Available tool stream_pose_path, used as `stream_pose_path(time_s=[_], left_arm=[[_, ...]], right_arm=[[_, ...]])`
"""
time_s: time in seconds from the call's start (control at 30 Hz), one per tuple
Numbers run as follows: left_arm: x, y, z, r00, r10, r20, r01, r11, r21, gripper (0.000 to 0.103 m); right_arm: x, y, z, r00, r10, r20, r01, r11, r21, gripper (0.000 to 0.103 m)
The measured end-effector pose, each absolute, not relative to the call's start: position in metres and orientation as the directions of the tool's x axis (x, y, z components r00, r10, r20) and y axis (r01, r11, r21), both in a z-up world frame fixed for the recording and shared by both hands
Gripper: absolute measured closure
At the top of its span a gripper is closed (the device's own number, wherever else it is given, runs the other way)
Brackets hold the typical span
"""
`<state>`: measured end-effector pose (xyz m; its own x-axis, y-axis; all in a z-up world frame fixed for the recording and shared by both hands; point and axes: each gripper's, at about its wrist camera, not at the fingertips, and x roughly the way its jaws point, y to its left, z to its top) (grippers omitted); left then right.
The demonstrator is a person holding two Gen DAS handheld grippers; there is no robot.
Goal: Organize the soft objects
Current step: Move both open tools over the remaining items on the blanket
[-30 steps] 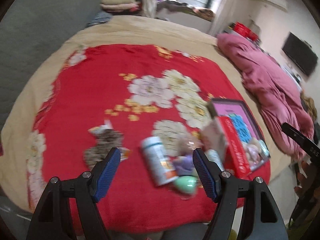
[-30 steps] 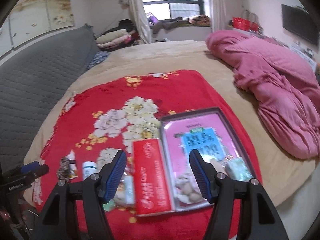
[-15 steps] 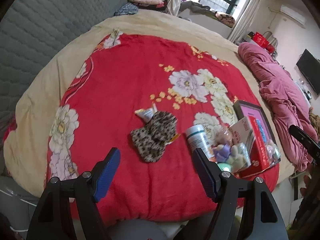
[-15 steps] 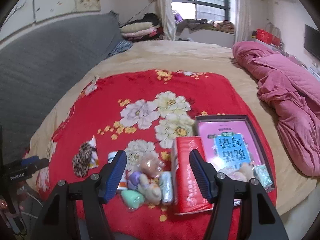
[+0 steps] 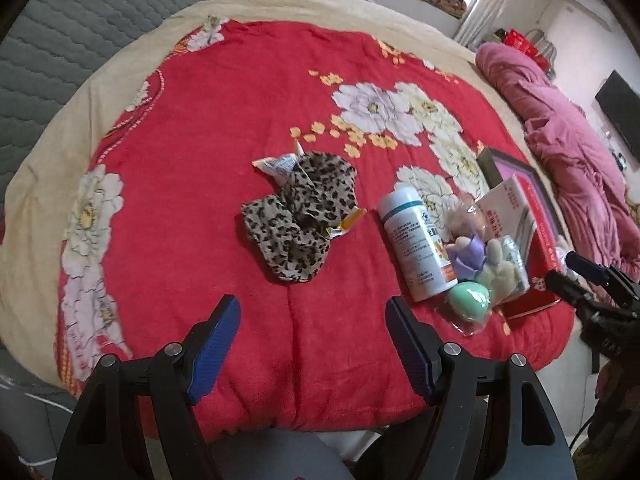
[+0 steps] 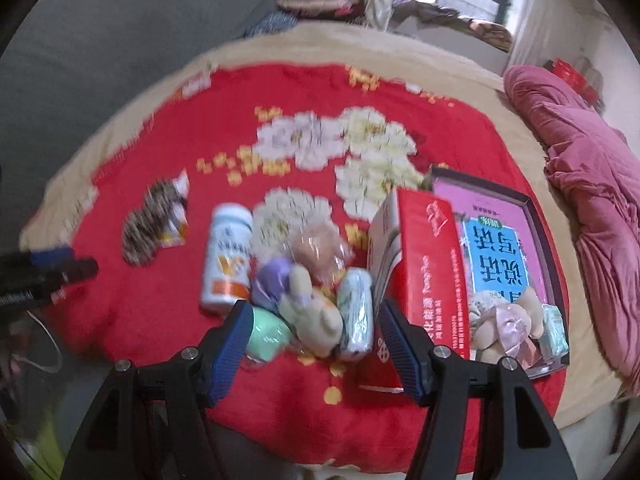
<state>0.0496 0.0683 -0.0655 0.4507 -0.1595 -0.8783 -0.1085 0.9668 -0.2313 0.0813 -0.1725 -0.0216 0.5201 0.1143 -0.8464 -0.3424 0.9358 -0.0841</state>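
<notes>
A leopard-print cloth (image 5: 300, 216) lies crumpled on the red flowered blanket (image 5: 224, 112), just beyond my open left gripper (image 5: 312, 308), whose fingers hold nothing. To its right is a cluster: a white bottle (image 5: 416, 244), a purple soft piece (image 5: 466, 256), a green egg-shaped sponge (image 5: 470, 300) and a cream plush (image 5: 502, 272). My right gripper (image 6: 314, 312) stands open over that cluster, with the cream plush (image 6: 316, 316) and a pale tissue pack (image 6: 356, 316) showing between its fingers, apart from the pads. The green sponge (image 6: 266, 334) sits by its left finger.
A red box (image 6: 432, 280) stands on edge against a dark tray (image 6: 536, 216) holding a pink card, another plush and small packs. A snack wrapper (image 5: 276, 166) lies by the leopard cloth. A pink quilt (image 6: 592, 184) is heaped at the right. The bed's front edge is close below both grippers.
Both grippers came down toward the bed. The left view swung from the bottle cluster onto the leopard cloth. The right gripper shifted left, from over the tray to over the soft cluster.
</notes>
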Motion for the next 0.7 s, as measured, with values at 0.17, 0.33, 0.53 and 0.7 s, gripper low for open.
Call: stream_pose_path(time_s=[0.17, 0.33, 0.53, 0.7], left_arm=[[0.07, 0.056, -0.077, 0.435, -0.157, -0.887, -0.093, 0.972, -0.218, 0.027], [0.091, 0.053, -0.089, 0.427, -0.153, -0.891, -0.092, 0.973, -0.211, 0.027], [0.113, 0.058, -0.109, 0.411, -0.132, -0.902, -0.113, 0.974, -0.194, 0.027], [0.123, 0.06, -0.123, 0.393, -0.114, -0.913, -0.136, 0.974, -0.18, 0.027]], right_arm=[[0.097, -0.159, -0.049, 0.477, 0.086, -0.875, -0.393, 0.911, -0.125, 0.038], [0.115, -0.149, -0.065, 0.445, 0.085, -0.892, -0.421, 0.899, -0.125, 0.038], [0.13, -0.14, -0.085, 0.414, 0.054, -0.909, -0.428, 0.892, -0.142, 0.039], [0.128, -0.135, -0.095, 0.416, 0.038, -0.909, -0.435, 0.886, -0.162, 0.065]])
